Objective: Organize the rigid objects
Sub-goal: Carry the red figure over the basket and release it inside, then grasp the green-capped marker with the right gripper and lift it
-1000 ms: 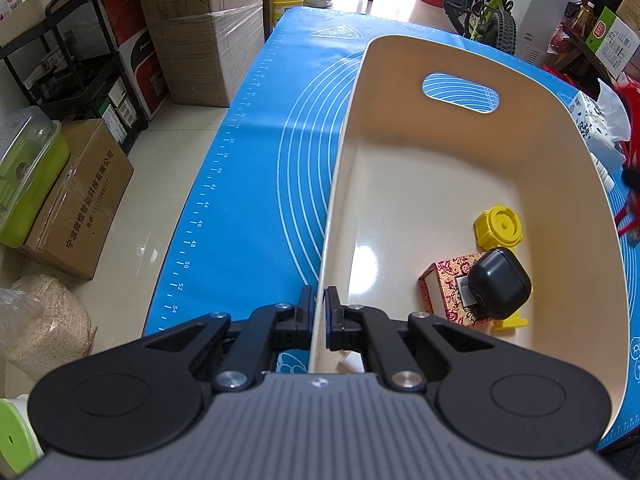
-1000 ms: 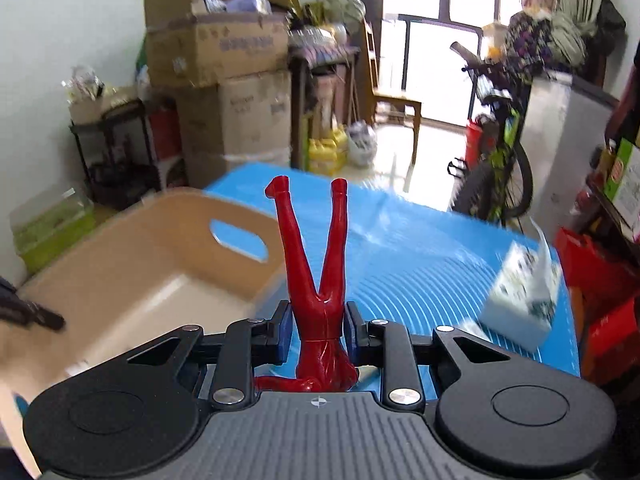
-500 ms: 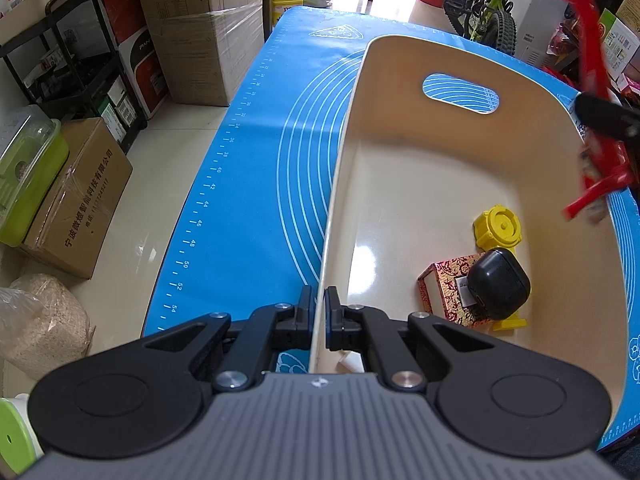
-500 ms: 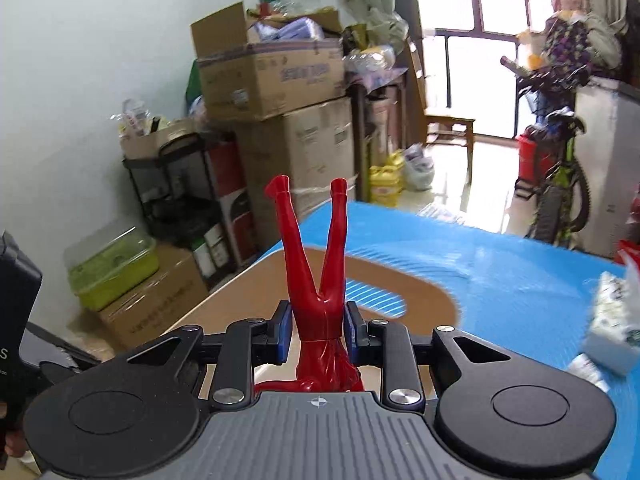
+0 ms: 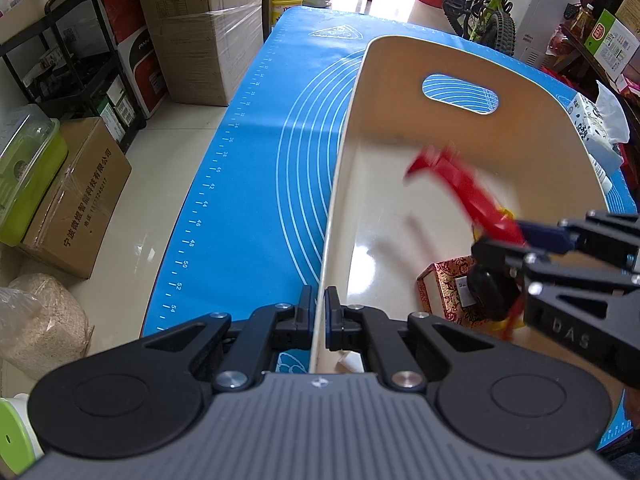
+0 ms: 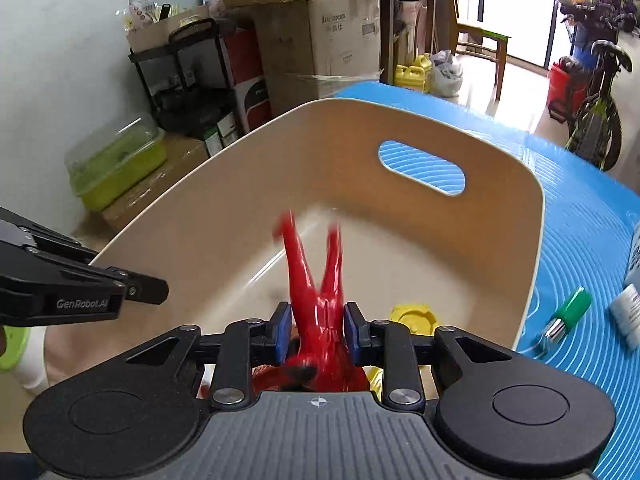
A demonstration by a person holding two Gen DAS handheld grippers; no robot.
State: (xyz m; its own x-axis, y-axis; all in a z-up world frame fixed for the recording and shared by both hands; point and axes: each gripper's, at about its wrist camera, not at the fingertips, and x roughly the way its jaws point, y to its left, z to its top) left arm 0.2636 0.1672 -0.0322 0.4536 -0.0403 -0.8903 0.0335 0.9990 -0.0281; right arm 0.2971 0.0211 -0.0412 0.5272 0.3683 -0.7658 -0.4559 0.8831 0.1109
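A cream plastic bin [image 5: 472,140] stands on the blue mat [image 5: 260,160]. My left gripper [image 5: 319,312] is shut on the bin's near left wall. My right gripper [image 6: 316,330] is shut on a red figure [image 6: 316,280], legs pointing forward, and holds it inside the bin above its floor. In the left wrist view the right gripper [image 5: 516,236] comes in from the right with the blurred red figure [image 5: 460,184]. In the bin lie a patterned red box [image 5: 444,284], a black rounded object [image 5: 490,288] and a yellow piece [image 6: 412,316].
A green-capped tube [image 6: 568,312] and a white bottle [image 6: 628,312] lie on the mat right of the bin. A tissue pack [image 5: 592,120] sits by the bin's far right. Cardboard boxes [image 5: 208,24], a black shelf [image 5: 80,60] and a bicycle [image 5: 484,4] surround the table.
My right gripper has carried the red figure from above the mat over the bin's right rim and down into the bin. The left gripper has held still on the wall.
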